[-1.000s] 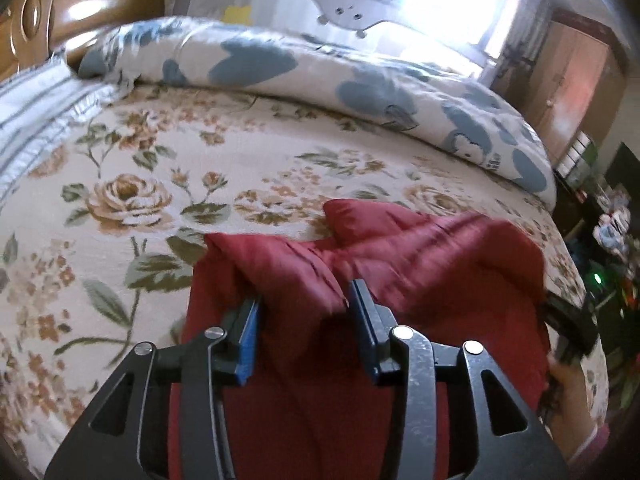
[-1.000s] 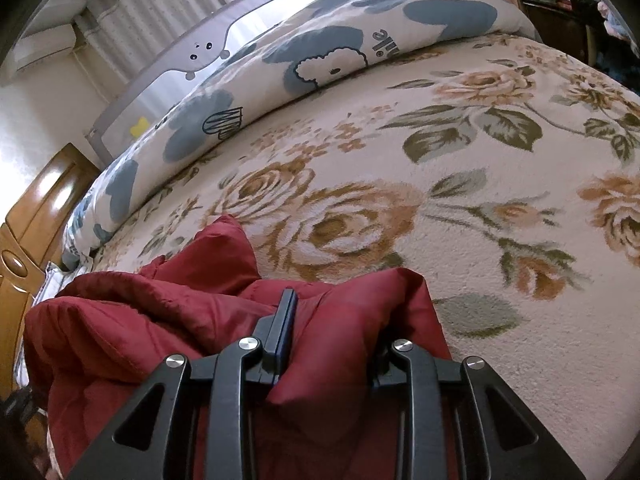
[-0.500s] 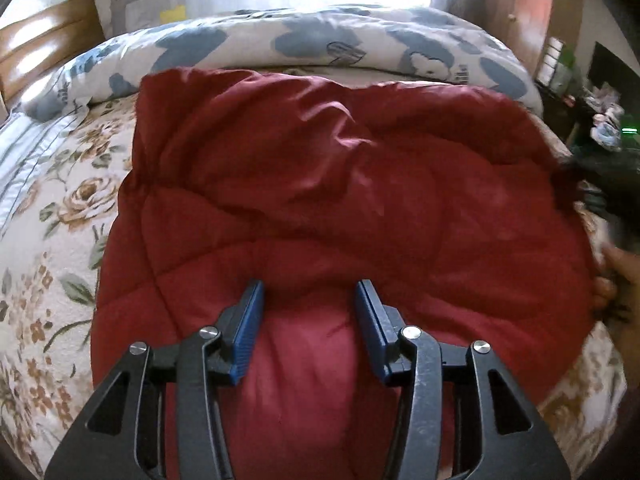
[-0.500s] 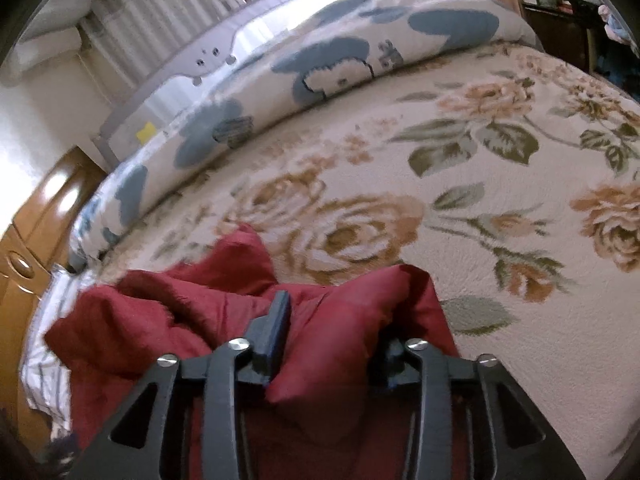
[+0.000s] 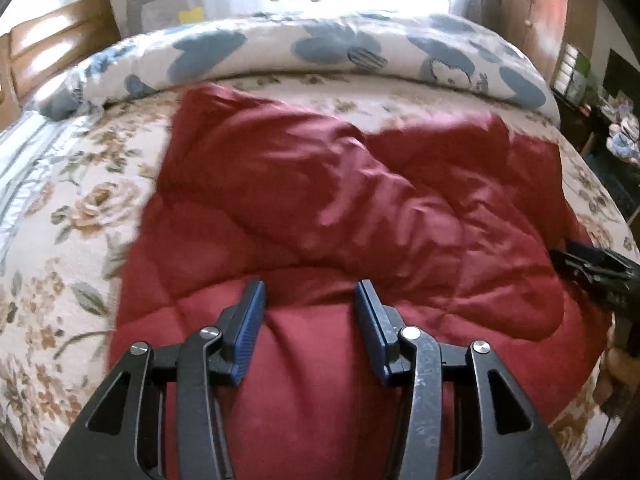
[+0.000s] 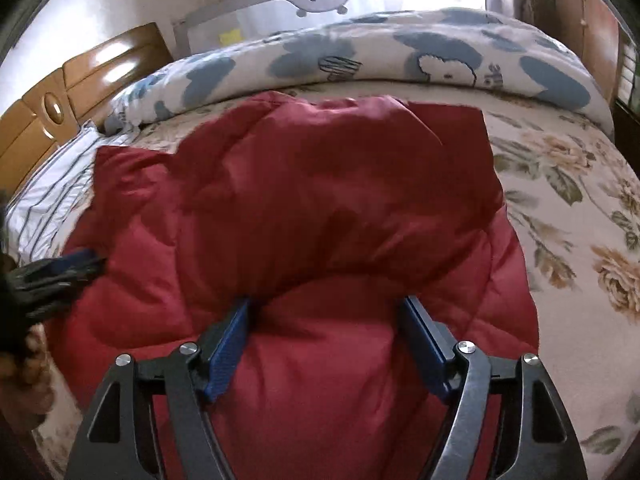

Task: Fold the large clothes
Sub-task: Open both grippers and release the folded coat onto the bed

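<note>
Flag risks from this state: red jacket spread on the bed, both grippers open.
1. The red jacket lies bunched, a puffy fold across its middle; folding now may trap creases.
2. The left hand-held gripper and right hand-held gripper stand open over thick padding; a regrasp might catch only one layer.
3. Its far edge nears the blue-patterned duvet, which could snag.

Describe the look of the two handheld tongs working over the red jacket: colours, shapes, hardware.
Both look alike. The left tongs and right tongs have matte black angular frames with triangular cutouts, round silver pivot screws, and two flat fingers faced with ribbed blue pads. The metal links look scuffed. No cables or markings show. Sleeves cannot be made out.
</note>
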Demonstrator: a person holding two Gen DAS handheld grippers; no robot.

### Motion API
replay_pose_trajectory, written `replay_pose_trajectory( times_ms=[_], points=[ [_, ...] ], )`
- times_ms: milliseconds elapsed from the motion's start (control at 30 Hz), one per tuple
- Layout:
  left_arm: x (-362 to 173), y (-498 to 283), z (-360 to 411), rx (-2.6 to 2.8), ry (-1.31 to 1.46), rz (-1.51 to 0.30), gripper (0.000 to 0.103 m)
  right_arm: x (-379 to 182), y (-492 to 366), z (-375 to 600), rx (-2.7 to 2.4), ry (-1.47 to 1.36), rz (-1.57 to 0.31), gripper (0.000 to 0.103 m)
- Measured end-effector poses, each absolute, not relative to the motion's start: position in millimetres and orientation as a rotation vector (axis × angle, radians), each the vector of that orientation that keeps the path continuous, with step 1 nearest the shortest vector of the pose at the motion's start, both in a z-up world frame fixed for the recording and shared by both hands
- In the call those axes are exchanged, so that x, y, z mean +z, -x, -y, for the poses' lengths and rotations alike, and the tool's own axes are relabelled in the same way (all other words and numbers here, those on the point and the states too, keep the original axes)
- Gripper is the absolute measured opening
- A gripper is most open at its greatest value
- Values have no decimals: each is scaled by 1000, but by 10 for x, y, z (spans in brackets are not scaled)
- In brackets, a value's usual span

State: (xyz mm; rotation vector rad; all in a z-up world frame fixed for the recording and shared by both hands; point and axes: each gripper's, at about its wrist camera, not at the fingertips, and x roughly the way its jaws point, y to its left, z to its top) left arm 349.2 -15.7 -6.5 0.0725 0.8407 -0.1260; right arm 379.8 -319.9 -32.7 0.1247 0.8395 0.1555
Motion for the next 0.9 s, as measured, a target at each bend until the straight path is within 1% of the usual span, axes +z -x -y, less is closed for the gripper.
replay_pose_trajectory(
  times_ms=[33,100,333,433,733,900],
  points=[
    [-71,-3514,72,-109,-68,-844,46,-346,-3853,3265,151,-158,-849,76],
    [-122,-3585,-24,-103,-46,-859,43,-391,-3935,3364,141,-210,-862,76],
    [-349,-3893,-85,-77,-18,-888,44,-502,-4004,3480,108,-280,-866,77],
    [-381,-3891,-86,-76,-15,-886,44,-516,-3998,3459,100,-279,-858,77],
    [-285,-3855,-104,-86,-3,-914,43,-488,-3999,3467,99,-286,-855,77],
    [-172,-3745,-212,-130,50,-924,47,-320,-3829,3485,106,-277,-847,79]
  ],
)
